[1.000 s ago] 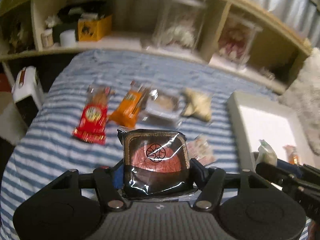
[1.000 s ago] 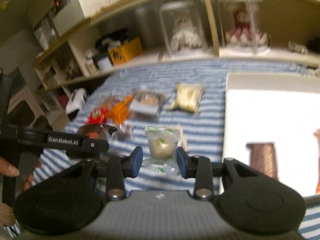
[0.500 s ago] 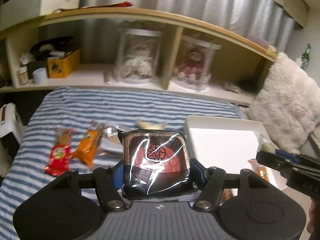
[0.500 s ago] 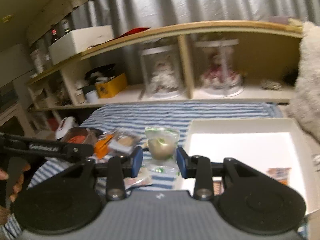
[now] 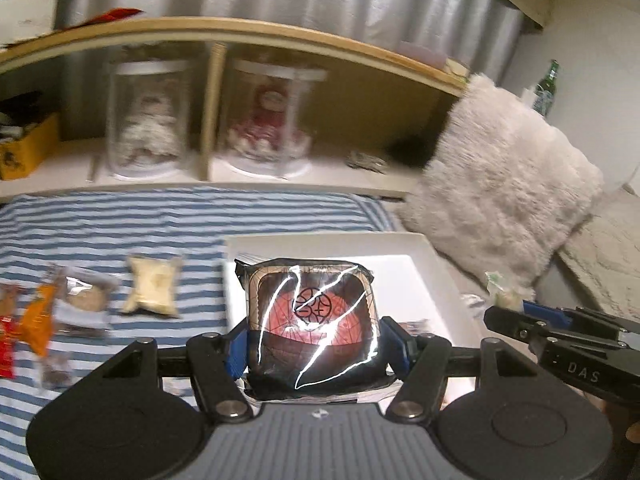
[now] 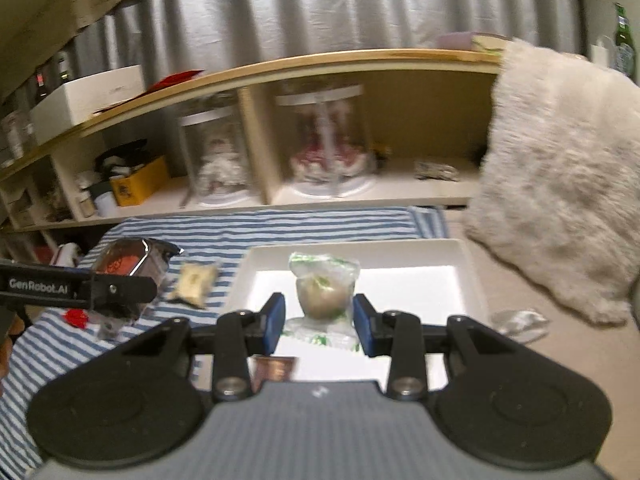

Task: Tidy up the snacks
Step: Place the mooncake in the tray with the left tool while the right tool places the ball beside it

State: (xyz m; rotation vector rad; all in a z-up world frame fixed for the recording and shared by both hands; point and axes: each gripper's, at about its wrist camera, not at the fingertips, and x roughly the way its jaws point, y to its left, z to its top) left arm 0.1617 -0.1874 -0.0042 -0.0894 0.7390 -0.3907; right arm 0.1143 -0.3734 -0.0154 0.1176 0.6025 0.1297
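Note:
My left gripper (image 5: 316, 346) is shut on a black square snack pack with a red round print (image 5: 312, 320), held in the air over the near left part of the white tray (image 5: 320, 240). My right gripper (image 6: 319, 322) is shut on a clear-wrapped pale round snack with green marks (image 6: 322, 292), also above the white tray (image 6: 452, 250). A brown packet (image 6: 274, 368) lies in the tray under the right gripper. On the striped cloth lie a pale yellow packet (image 5: 152, 290), a clear packet with a brown biscuit (image 5: 86, 302), an orange packet (image 5: 40, 318) and a red packet (image 5: 6, 350).
A blue and white striped cloth (image 5: 160, 216) covers the surface. Behind it runs a wooden shelf (image 5: 208, 112) with two clear domes over dolls and a yellow box (image 5: 24, 152). A fluffy white cushion (image 5: 508, 192) leans right of the tray. A crumpled clear wrapper (image 6: 518, 324) lies beside the tray.
Both grippers have moved right with their snacks, from over the row of packets on the cloth to over the white tray. Neither grip has changed.

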